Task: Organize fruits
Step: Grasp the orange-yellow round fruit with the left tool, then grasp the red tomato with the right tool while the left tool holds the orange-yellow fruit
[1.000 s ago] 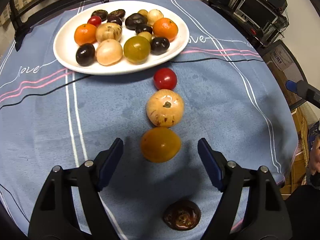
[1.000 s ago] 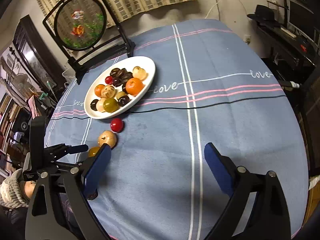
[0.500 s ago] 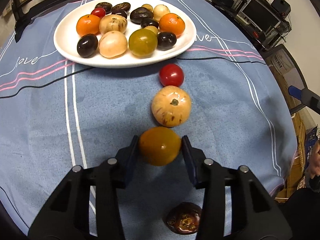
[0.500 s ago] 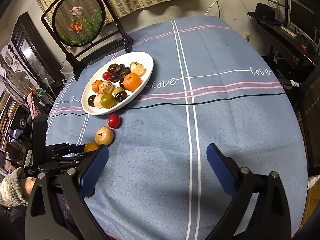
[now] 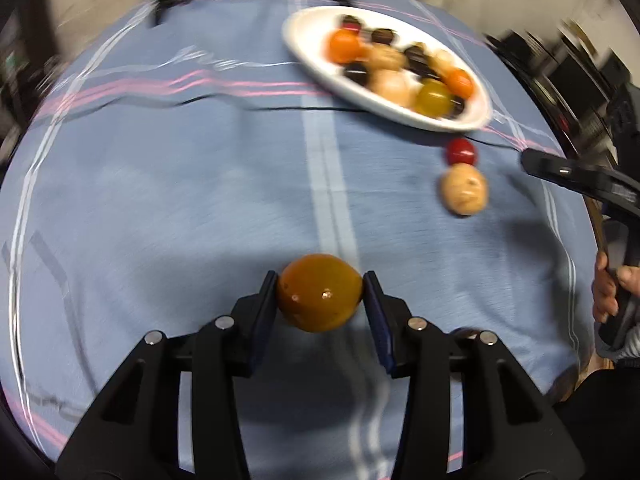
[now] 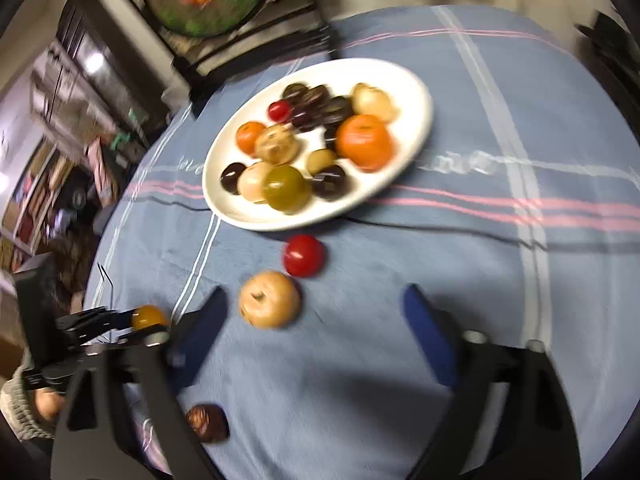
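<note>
Presently the round amber-yellow tomato-like fruit (image 5: 319,292) sits clamped between the two blue pads of the left gripper (image 5: 320,294), one pad pressed to each flank; it appears raised clear of the blue striped tablecloth (image 5: 200,200), and in the right wrist view it shows small at the tip of that tool (image 6: 148,317). Whether it is entirely off the cloth cannot be settled from the blurred frames.

Beyond it, well apart on the cloth, lies a pale beige speckled round fruit (image 6: 269,299), and touching or just beside that, toward the plate, a small glossy red tomato (image 6: 304,255). A dark brown wrinkled fruit (image 6: 207,422) rests alone near the table edge.

The right gripper (image 6: 316,312) hangs above the cloth with its jaws apart; they have just been closing, and nothing is between the pads, though the beige fruit lies just ahead of the left-hand pad.

Farther out, an oval white plate (image 6: 416,92) carries mixed fruit: two oranges, a green-yellow one, several dark purple ones and pale ones.

A hand (image 5: 606,288) grips the right tool's black handle at the frame edge of the left wrist view.
</note>
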A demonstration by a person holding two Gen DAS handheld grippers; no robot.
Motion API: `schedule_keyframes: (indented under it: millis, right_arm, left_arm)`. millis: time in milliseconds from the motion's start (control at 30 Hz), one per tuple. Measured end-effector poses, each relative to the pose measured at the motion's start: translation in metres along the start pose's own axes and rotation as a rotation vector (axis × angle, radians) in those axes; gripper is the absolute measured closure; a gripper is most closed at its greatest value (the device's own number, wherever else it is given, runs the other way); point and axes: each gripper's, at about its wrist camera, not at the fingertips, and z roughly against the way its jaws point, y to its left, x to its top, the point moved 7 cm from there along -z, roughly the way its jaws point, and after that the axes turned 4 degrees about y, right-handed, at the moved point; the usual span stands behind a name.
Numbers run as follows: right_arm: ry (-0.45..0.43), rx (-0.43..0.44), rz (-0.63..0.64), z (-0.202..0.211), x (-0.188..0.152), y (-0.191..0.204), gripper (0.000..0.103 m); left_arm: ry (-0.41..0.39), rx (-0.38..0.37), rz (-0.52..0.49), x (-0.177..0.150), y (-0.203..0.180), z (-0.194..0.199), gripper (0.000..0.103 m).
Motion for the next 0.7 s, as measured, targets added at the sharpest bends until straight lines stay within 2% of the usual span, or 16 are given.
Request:
schedule_keyframes:
  millis: [200,267,500,533,700]
  right_arm:
    - [0.053,-0.011,0.031,-0.034,0.016,0.009,0.043]
    - [0.065,-0.009,0.031,-0.042,0.018,0.010,0.053]
    - [0.092,0.010,0.009,-0.056,0.016,0.005,0.066]
    - [0.090,0.009,0.008,-0.055,0.016,0.005,0.072]
    - [0.087,0.039,-0.021,-0.050,0.014,-0.001,0.072]
  left_arm:
    - [-0.015,0.030,0.090,-0.019,0.031,0.013,0.060]
    - [-0.016,0.035,0.105,-0.023,0.036,0.015,0.060]
    - [-0.010,0.032,0.117,-0.026,0.043,0.013,0.060]
    - [-0.009,0.031,0.114,-0.024,0.042,0.012,0.060]
    - [-0.009,0.040,0.081,-0.017,0.034,0.010,0.060]
